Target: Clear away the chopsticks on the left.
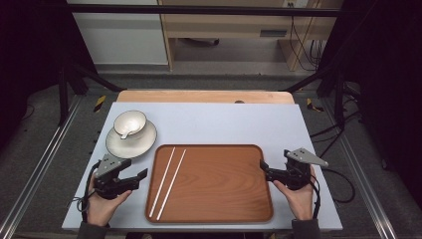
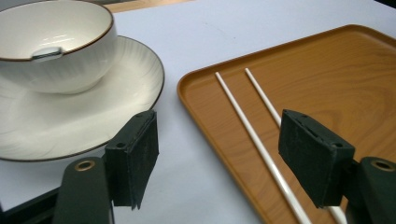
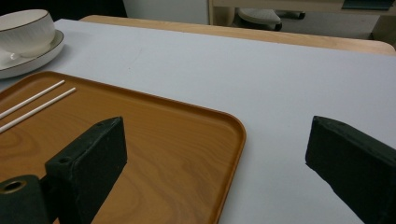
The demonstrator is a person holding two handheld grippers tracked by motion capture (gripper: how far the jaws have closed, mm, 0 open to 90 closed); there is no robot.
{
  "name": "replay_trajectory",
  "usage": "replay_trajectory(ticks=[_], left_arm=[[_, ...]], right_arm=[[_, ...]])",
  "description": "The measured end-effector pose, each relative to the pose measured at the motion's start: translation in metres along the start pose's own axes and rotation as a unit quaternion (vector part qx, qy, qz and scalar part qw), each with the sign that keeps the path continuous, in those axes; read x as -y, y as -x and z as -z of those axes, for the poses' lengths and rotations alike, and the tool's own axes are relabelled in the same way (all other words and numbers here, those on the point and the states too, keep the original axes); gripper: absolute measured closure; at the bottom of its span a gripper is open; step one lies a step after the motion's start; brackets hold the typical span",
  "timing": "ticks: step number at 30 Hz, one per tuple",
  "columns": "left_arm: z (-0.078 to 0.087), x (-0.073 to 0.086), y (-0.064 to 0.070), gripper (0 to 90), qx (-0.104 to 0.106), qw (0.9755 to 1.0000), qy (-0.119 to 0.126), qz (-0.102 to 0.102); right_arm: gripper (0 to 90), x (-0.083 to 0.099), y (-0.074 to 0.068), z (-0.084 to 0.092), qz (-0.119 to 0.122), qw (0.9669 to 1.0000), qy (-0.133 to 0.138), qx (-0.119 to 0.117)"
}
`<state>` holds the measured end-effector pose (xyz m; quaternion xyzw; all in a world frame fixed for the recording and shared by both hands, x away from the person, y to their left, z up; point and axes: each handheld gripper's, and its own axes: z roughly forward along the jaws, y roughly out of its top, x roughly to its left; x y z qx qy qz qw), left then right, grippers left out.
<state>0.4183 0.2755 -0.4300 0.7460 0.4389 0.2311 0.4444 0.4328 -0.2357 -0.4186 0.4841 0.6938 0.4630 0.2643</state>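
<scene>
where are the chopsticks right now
The chopsticks lie side by side in the left part of the wooden tray, just right of the left gripper.

Left gripper (image 1: 142, 175) and right gripper (image 1: 263, 167) (hand-held) apparently gape

The tray (image 1: 219, 194) shows a wood-grain finish with a smooth, slightly glossy surface. The bowl (image 2: 56, 44) and plate (image 2: 70, 126) appear to be glazed white ceramic, glossy, with thin dark rims. The two white chopsticks (image 2: 254, 135) look smooth; the table cover (image 1: 224, 122) is matt pale grey.
</scene>
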Motion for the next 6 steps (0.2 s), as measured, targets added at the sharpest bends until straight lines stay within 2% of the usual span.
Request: replay_trajectory(ticks=[3,6], left_arm=[[0.0025,0.0056,-0.0057,27.6,-0.008,0.9999,-0.004,-0.007],[0.0030,0.0105,-0.0110,27.2,-0.021,0.9998,-0.008,-0.002]], right_arm=[[5.6,0.0012,0.0024,-0.0004,-0.004,1.0000,-0.001,0.001],[5.6,0.0026,0.0044,-0.0016,-0.003,1.0000,-0.005,0.002]])
